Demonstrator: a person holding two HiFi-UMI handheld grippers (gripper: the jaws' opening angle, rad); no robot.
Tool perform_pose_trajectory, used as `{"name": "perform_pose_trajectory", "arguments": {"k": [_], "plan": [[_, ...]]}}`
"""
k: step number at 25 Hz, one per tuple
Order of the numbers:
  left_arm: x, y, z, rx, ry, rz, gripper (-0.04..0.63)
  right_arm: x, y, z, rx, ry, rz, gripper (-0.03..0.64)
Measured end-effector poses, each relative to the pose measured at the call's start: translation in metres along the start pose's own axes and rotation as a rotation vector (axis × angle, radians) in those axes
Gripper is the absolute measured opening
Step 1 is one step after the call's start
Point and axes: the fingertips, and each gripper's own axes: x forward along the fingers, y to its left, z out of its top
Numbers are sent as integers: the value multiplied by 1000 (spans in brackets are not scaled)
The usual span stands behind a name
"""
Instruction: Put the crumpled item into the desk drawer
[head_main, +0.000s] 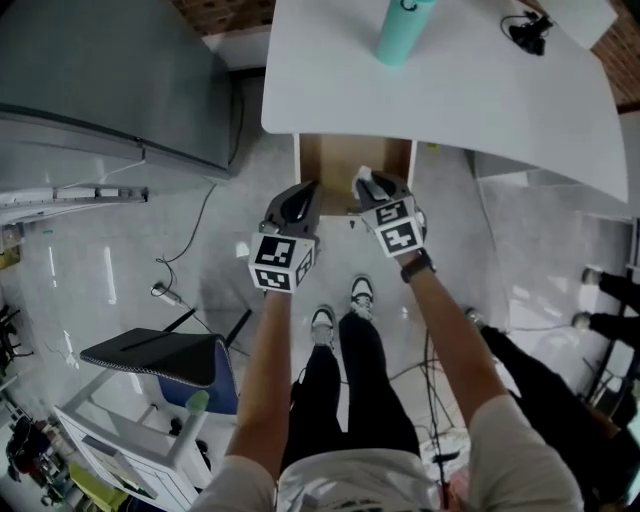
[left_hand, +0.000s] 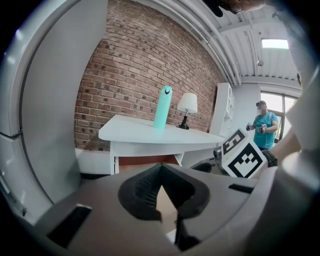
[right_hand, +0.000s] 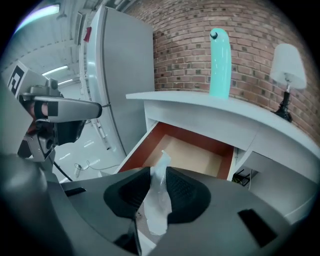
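The desk drawer (head_main: 335, 160) stands pulled open under the white desk (head_main: 450, 100), its wooden bottom bare. My right gripper (head_main: 372, 187) hovers over the drawer's right front part, shut on the crumpled white item (head_main: 362, 176). In the right gripper view the crumpled white item (right_hand: 159, 200) sticks up between the pads of the right gripper (right_hand: 159, 175), with the open drawer (right_hand: 195, 155) just ahead and below. My left gripper (head_main: 298, 205) sits at the drawer's left front corner. In the left gripper view the left gripper (left_hand: 161, 170) is shut, tips meeting, with nothing held.
A teal bottle (head_main: 405, 30) and a small lamp (head_main: 528, 30) stand on the desk. A tall grey cabinet (head_main: 110, 90) is at the left, a chair (head_main: 160, 355) at the lower left. Cables lie on the floor. Another person (left_hand: 263, 131) stands at the right.
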Motion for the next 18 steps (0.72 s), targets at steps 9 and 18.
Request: {"name": "perform_pose_trajectory", "arguments": {"k": [9, 18], "plan": [[34, 22, -34, -23, 22, 17, -2, 73, -5, -18, -122, 70, 73, 83], [58, 40, -43, -15, 20, 20, -2, 122, -4, -42, -268, 168, 177, 83]]}}
